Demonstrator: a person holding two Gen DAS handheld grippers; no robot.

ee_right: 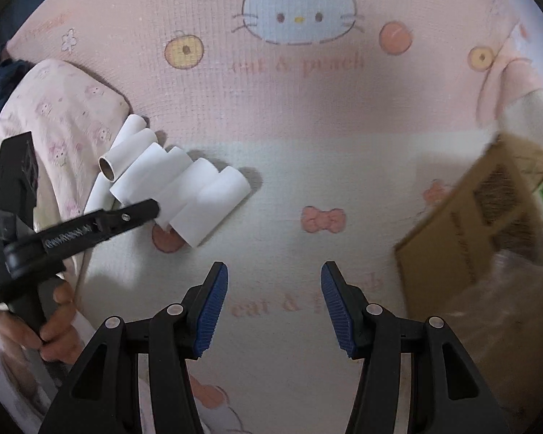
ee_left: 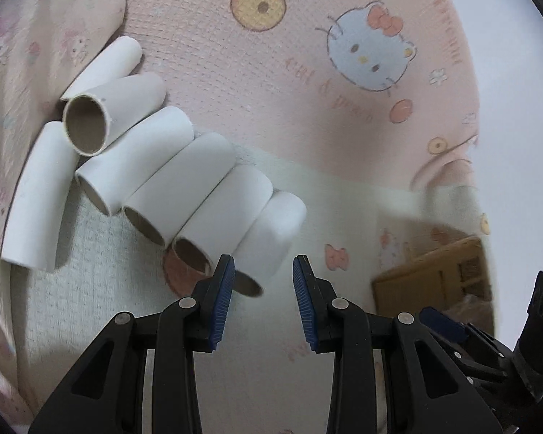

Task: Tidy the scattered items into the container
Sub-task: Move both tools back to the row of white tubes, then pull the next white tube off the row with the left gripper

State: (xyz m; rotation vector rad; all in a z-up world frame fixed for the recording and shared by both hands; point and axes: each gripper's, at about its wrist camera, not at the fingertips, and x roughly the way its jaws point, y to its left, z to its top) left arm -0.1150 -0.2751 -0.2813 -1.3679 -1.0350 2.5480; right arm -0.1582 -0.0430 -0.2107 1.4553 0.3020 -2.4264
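Note:
Several white cardboard tubes lie side by side on a pink and white Hello Kitty blanket; one tube rests on top of the others. My left gripper is open and empty, just in front of the nearest tube. In the right wrist view the tubes lie at the left, with the left gripper reaching in over them. My right gripper is open and empty above bare blanket. A brown cardboard box stands at the right; it also shows in the left wrist view.
A pink patterned pillow lies behind the tubes at the left. A clear plastic bag lies in front of the box. The person's hand holds the left gripper's handle.

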